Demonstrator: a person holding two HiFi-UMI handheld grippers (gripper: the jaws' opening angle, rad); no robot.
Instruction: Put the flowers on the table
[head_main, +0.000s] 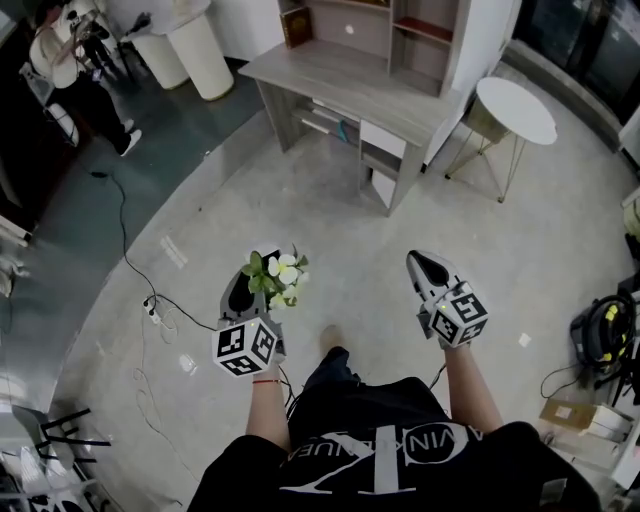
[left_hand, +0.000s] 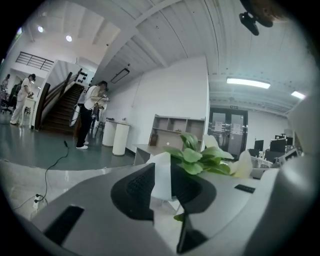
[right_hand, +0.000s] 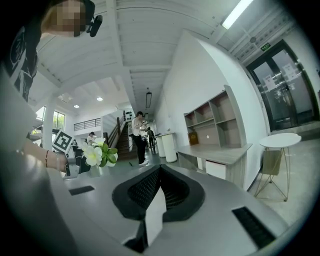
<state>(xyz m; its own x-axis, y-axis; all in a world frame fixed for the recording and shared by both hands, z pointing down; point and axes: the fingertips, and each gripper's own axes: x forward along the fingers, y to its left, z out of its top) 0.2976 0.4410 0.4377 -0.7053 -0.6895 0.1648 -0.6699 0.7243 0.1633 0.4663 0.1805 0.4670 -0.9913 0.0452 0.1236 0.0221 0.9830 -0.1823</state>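
Observation:
A small bunch of white flowers with green leaves (head_main: 282, 274) stands up out of my left gripper (head_main: 262, 272), which is shut on its white base (left_hand: 161, 176). The leaves (left_hand: 199, 157) rise just past the pads. From the right gripper view the flowers (right_hand: 97, 154) show off to the left. My right gripper (head_main: 425, 262) is held level beside it, shut, with nothing in it; its pads meet at the tip (right_hand: 160, 170). Ahead stands a pale wooden desk (head_main: 345, 82) with a shelf unit on it, also in the left gripper view (left_hand: 142, 148) and the right gripper view (right_hand: 220, 152).
A small round white table (head_main: 516, 108) stands right of the desk. Two white pedestals (head_main: 200, 50) and a person (head_main: 75, 65) are at the far left. A cable and power strip (head_main: 152, 312) lie on the floor. Yellow-black gear (head_main: 603, 335) and a box (head_main: 572, 415) sit at the right.

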